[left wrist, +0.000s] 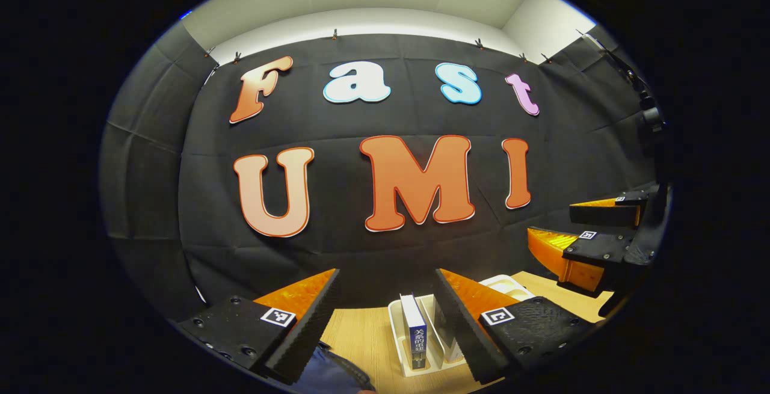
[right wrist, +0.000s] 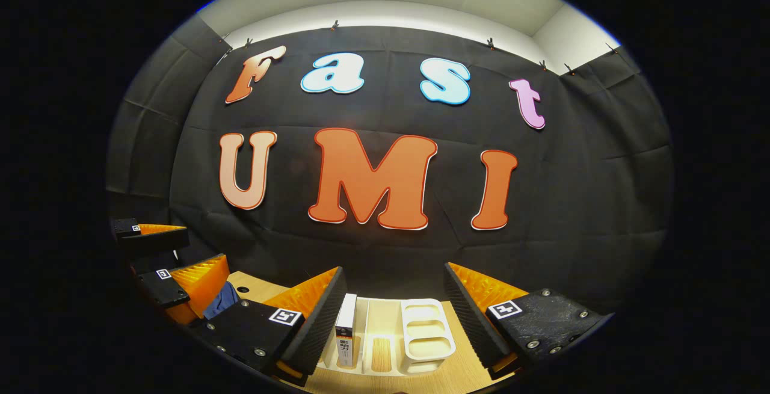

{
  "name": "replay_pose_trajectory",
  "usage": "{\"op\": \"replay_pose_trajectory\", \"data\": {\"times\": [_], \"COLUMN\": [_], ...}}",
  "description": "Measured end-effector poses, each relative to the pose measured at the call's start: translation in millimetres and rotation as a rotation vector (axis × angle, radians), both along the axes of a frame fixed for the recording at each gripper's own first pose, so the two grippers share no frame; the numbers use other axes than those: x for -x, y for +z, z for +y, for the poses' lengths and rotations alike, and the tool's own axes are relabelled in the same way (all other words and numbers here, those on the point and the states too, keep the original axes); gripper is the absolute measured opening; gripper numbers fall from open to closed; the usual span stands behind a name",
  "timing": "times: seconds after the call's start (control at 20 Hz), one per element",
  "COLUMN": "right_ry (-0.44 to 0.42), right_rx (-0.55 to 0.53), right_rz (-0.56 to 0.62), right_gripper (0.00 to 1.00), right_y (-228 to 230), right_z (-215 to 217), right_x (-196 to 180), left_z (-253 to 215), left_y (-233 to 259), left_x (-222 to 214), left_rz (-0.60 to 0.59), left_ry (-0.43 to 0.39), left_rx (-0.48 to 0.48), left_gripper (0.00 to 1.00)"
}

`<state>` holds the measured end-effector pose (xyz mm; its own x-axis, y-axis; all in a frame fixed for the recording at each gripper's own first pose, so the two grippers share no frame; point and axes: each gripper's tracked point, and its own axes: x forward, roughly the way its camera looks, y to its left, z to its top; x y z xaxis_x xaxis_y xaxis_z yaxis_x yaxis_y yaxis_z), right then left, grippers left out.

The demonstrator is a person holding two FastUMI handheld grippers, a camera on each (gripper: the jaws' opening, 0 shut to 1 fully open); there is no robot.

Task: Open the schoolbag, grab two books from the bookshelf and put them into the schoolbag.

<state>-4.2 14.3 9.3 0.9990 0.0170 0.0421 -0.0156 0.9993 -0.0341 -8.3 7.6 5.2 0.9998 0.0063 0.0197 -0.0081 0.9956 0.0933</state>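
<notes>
A white bookshelf rack [left wrist: 394, 322] stands on the wooden table [left wrist: 361, 334] against the black wall. A blue-spined book [left wrist: 414, 331] stands upright in it. In the right gripper view the rack [right wrist: 424, 307] holds a white-spined book [right wrist: 346, 331] at its left end. A corner of the blue schoolbag [left wrist: 328, 373] lies near the table's front, also seen as blue cloth [right wrist: 222, 301] at the left. My left gripper [left wrist: 388, 275] hovers above the table, open and holding nothing. My right gripper [right wrist: 394, 270] is open too, above the rack.
Each gripper appears in the other's view: the right gripper [left wrist: 550, 219] at the far right, the left gripper [right wrist: 206, 245] at the far left, both with fingers apart. A white tray-like part [left wrist: 508, 286] sits right of the rack.
</notes>
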Motion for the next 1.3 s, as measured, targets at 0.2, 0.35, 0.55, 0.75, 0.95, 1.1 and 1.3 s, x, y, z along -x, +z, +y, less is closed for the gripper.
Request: {"op": "replay_pose_trajectory", "data": {"times": [0.2,0.35,0.55,0.75,0.95,1.1,1.3], "right_ry": [0.01,0.015,0.011,-0.007,-0.018,-0.016,-0.03], "right_rx": [-0.006,-0.005,0.004,0.008,0.016,0.018,0.021], "right_rz": [-0.021,-0.056,-0.063,-0.1,-0.135,-0.116,-0.087], "right_gripper": [0.96,0.97,0.97,0.96,0.97,0.97,0.97], "right_y": [6,15,15,25,33,26,16], "right_z": [2,2,4,-3,-4,-4,-10], "right_x": [0,3,3,9,11,10,6], "left_z": [-1,-2,0,1,6,11,14], "left_y": [8,9,7,16,14,8,-10], "left_x": [1,3,4,6,7,6,4], "left_rz": [-0.031,-0.045,-0.038,-0.073,-0.063,-0.043,0.011], "left_ry": [0.001,-0.003,-0.001,-0.004,0.009,0.027,0.033], "left_rx": [-0.005,-0.01,0.001,0.015,0.008,0.006,-0.017], "left_gripper": [0.96,0.96,0.99,0.96,0.95,0.95,0.95]}}
